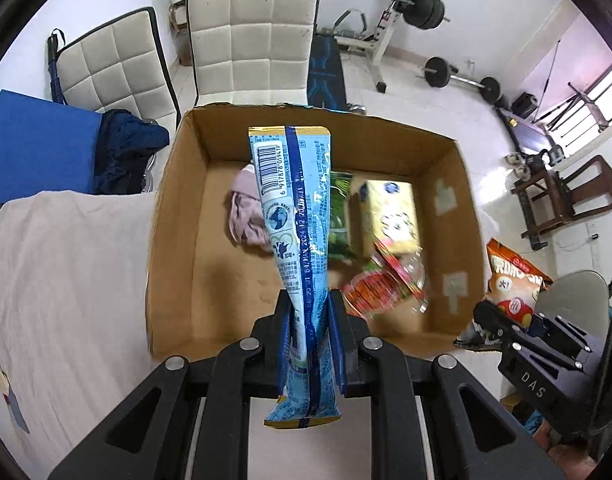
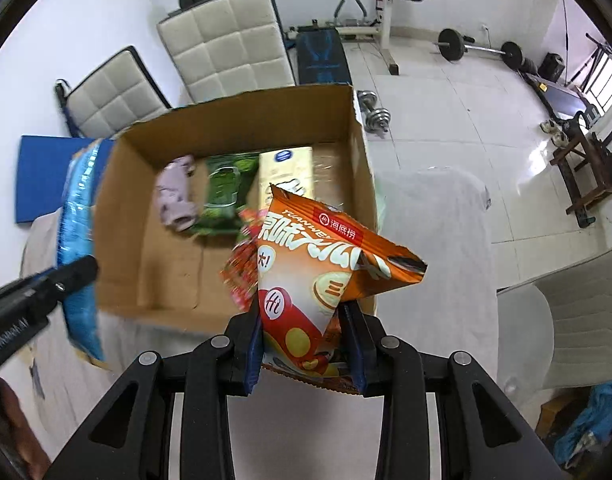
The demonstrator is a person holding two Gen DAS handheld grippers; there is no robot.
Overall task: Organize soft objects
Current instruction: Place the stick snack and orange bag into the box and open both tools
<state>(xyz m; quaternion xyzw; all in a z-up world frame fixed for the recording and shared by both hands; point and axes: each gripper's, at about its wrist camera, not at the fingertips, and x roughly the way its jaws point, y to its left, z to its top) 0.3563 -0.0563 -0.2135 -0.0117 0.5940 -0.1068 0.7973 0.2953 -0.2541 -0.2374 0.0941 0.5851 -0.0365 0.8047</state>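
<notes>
My left gripper (image 1: pixel 309 300) is shut on a light blue snack packet (image 1: pixel 296 216) and holds it upright above the near edge of an open cardboard box (image 1: pixel 174 208). My right gripper (image 2: pixel 302 312) is shut on an orange snack bag (image 2: pixel 306 264) above the box's near right corner (image 2: pixel 365 184). The box holds a pink cloth (image 1: pixel 244 216), a green packet (image 2: pixel 222 196), a yellow packet (image 1: pixel 389 212) and a red packet (image 1: pixel 369 292). The blue packet (image 2: pixel 80 240) and the left gripper show at the left of the right wrist view.
The box stands on a table covered with a pale cloth (image 1: pixel 66 272). Two white padded chairs (image 1: pixel 250 40) stand behind it, one with blue things on it (image 1: pixel 38 148). Gym weights (image 2: pixel 477 50) and a bench lie on the tiled floor beyond.
</notes>
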